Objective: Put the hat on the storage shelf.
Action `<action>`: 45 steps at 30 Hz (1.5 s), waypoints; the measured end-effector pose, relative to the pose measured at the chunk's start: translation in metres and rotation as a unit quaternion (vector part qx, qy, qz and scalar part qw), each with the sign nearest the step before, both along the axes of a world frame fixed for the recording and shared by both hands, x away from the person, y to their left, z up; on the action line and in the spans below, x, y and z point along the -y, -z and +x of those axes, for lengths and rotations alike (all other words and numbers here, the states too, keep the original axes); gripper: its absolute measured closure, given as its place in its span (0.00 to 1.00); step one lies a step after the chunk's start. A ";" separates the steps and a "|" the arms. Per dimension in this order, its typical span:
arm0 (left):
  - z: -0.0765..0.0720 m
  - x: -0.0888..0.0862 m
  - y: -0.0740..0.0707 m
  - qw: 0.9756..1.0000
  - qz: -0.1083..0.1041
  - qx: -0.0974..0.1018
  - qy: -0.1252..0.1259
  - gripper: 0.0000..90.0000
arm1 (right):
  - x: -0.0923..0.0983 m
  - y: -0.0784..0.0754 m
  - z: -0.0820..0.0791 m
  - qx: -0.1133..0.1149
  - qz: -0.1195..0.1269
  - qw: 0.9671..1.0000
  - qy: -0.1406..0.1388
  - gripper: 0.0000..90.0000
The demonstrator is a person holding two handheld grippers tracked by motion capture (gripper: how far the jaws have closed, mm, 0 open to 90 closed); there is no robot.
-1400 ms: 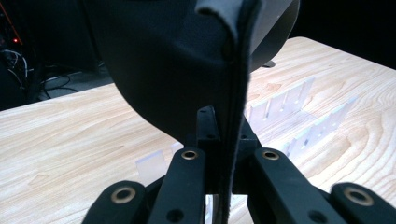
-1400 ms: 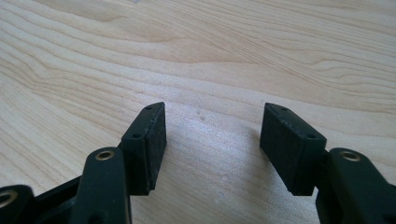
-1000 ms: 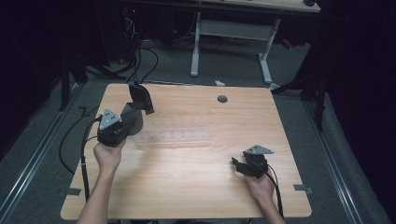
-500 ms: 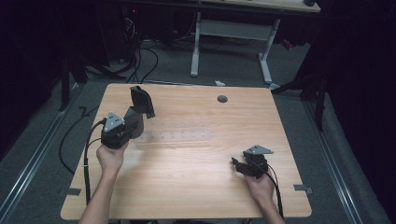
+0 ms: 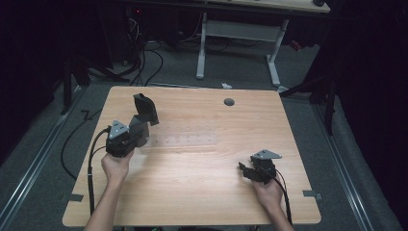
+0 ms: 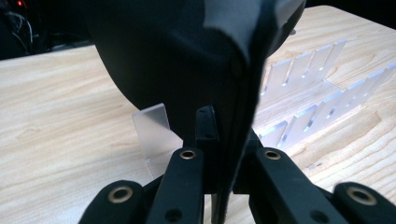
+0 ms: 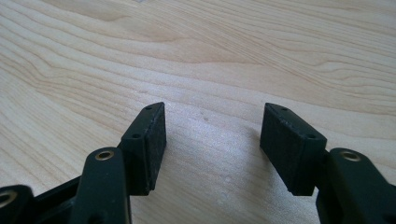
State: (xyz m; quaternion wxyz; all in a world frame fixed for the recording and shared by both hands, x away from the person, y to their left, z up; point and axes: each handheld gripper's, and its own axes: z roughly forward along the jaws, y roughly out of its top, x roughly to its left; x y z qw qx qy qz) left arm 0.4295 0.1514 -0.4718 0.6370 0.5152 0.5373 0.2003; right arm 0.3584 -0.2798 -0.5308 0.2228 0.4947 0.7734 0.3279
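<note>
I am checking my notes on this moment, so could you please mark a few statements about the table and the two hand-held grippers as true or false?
1. The left hand-held gripper is shut on a flat black object. True.
2. The right hand-held gripper holds a cup. False: its jaws stand open with nothing between them, over bare wood.
3. A clear slotted plastic rack lies on the table, close to the black object. True.
4. The black object lies flat on the table. False: it is held up off the table, sticking out of the left hand-held gripper.
5. The two hand-held grippers touch each other. False: they are far apart, on opposite sides of the table.
</note>
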 end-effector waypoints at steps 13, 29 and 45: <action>-0.005 -0.004 0.010 1.000 -0.006 -0.030 -0.003 0.93 | 0.000 0.000 0.000 0.000 0.000 1.000 0.001 0.45; -0.015 -0.018 0.010 0.998 -0.016 -0.047 -0.029 0.56 | 0.000 0.000 0.000 0.000 0.000 1.000 0.001 0.45; -0.047 -0.025 0.015 0.998 -0.023 -0.055 -0.023 0.47 | 0.000 0.000 0.000 0.000 0.000 1.000 0.002 0.45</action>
